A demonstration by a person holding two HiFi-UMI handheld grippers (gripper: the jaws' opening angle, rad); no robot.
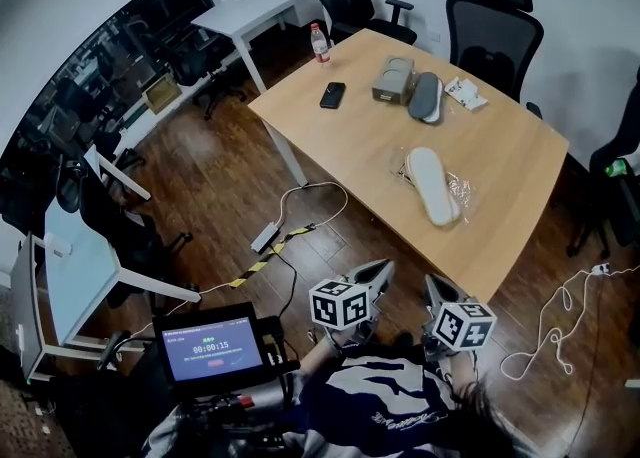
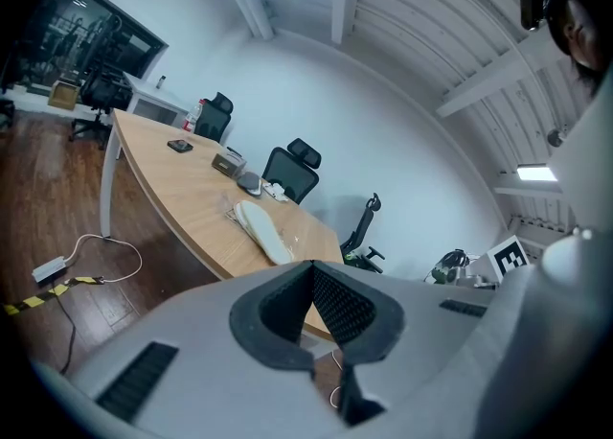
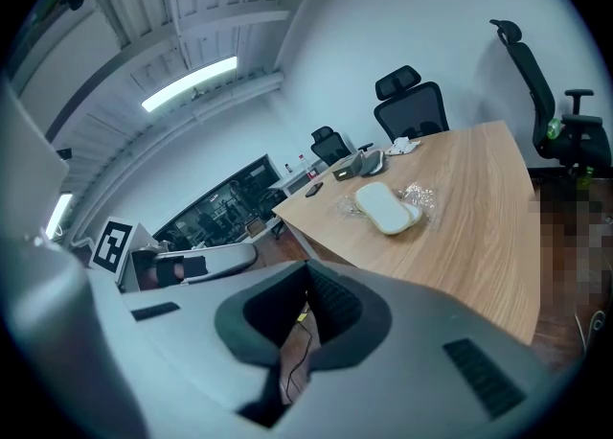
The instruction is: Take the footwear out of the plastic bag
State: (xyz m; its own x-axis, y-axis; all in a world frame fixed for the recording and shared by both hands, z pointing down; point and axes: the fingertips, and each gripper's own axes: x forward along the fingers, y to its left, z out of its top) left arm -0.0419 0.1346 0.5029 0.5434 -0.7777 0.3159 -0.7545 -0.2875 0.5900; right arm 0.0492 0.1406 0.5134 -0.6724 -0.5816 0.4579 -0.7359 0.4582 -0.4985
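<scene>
Pale white footwear lies sole-up inside a clear plastic bag on the wooden table, near its front edge. It also shows in the left gripper view and the right gripper view. My left gripper and right gripper hover side by side over the floor, short of the table's near edge and well apart from the bag. Both are shut and hold nothing, with the pads meeting in the left gripper view and the right gripper view.
Further back on the table are a dark shoe pair, a grey box, a phone, a bottle and a white packet. Office chairs ring the table. Cables and a power strip lie on the floor.
</scene>
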